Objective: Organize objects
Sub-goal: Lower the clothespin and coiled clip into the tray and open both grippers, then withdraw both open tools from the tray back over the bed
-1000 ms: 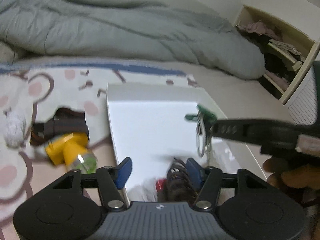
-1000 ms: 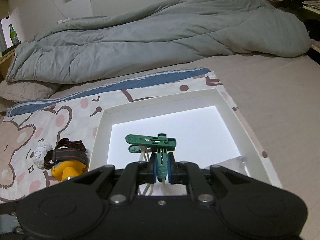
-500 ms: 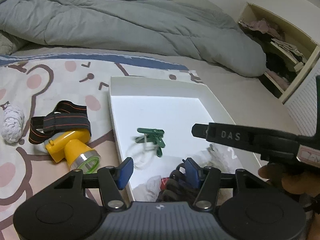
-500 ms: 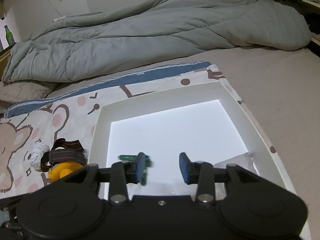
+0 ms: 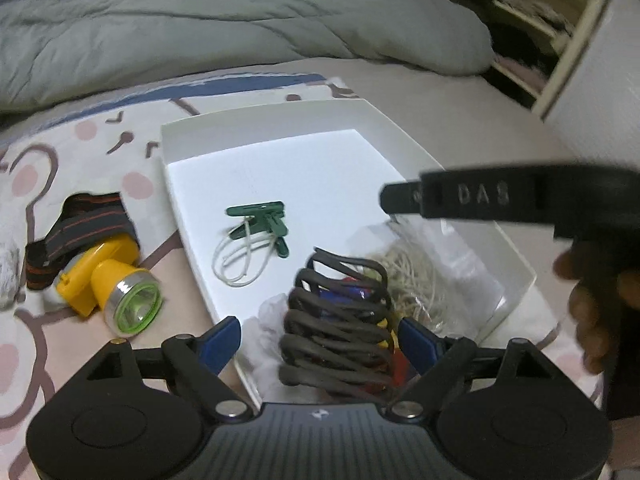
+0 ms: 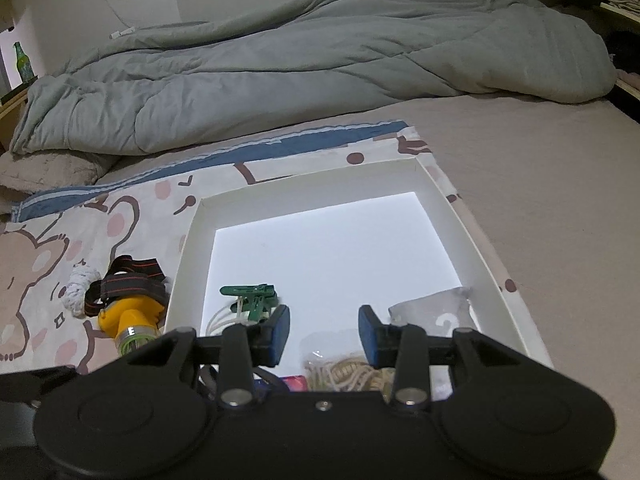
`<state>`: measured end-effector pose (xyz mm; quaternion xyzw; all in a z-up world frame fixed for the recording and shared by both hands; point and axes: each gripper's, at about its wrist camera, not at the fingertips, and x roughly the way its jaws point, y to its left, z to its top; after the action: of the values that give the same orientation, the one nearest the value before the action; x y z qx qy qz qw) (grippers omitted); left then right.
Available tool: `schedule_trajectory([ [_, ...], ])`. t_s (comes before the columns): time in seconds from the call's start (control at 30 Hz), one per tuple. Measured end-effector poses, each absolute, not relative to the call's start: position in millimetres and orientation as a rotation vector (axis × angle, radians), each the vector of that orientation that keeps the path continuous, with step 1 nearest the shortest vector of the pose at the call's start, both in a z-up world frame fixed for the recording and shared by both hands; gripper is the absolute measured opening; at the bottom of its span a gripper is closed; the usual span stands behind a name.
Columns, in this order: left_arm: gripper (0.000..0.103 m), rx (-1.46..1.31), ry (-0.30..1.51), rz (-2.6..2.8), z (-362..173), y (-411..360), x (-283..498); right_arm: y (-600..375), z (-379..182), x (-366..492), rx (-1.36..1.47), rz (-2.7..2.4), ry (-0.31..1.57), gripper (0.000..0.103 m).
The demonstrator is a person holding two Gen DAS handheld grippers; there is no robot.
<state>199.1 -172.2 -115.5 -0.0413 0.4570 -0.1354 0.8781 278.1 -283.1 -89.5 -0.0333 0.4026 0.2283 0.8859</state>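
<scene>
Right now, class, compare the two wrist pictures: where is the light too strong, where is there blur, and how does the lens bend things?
Left wrist view: the tray floor glares white; the shelf and hand at the right are smeared. Right wrist view: sharper, the same tray floor blown out, the duvet evenly dim. Both: fisheye curves the edges, corners go black.

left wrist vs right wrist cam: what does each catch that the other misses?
Only the left wrist view: the open left gripper straddling a dark coiled cord without pressing it, the right gripper's black finger marked DAS, the hand behind it, and a cream shelf unit.

Only the right wrist view: a green glass bottle and the right gripper open, gripping nothing.

Both: white shallow box, green plastic clip with white string, yellow headlamp lying outside the box, bag of rubber bands, grey duvet.
</scene>
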Motion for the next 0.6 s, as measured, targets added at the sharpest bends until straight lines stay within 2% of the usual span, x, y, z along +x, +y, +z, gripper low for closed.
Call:
schedule_trajectory([
  [0.03,0.082,-0.067,0.953,-0.281,-117.3,-175.6,199.2,-283.5,-89.2,277.5,-0.069,0.479,0.837,0.038],
  [0.1,0.063,-0.036,0.948,-0.302,-120.5,-181.0,199.9,-283.9,-88.6,276.4,-0.073,0.491,0.838,0.038],
  [0.27,0.062,0.012,0.882,-0.274,-115.8,-185.3,202.4,-283.9,-87.4,275.4,-0.071,0.512,0.838,0.038],
  [0.43,0.063,-0.098,0.752,-0.188,-107.5,-162.5,211.4,-285.5,-85.9,275.7,-0.054,0.518,0.833,0.038],
  [0.47,0.066,-0.135,0.741,-0.164,-108.1,-156.6,213.9,-285.7,-86.1,276.0,-0.054,0.517,0.833,0.038],
  [0.5,0.073,-0.161,0.75,-0.154,-109.0,-152.2,216.6,-286.0,-86.5,276.4,-0.055,0.514,0.832,0.038],
  [0.6,0.074,-0.182,0.774,-0.152,-112.6,-144.9,221.3,-288.0,-87.4,278.1,-0.045,0.506,0.835,0.038],
])
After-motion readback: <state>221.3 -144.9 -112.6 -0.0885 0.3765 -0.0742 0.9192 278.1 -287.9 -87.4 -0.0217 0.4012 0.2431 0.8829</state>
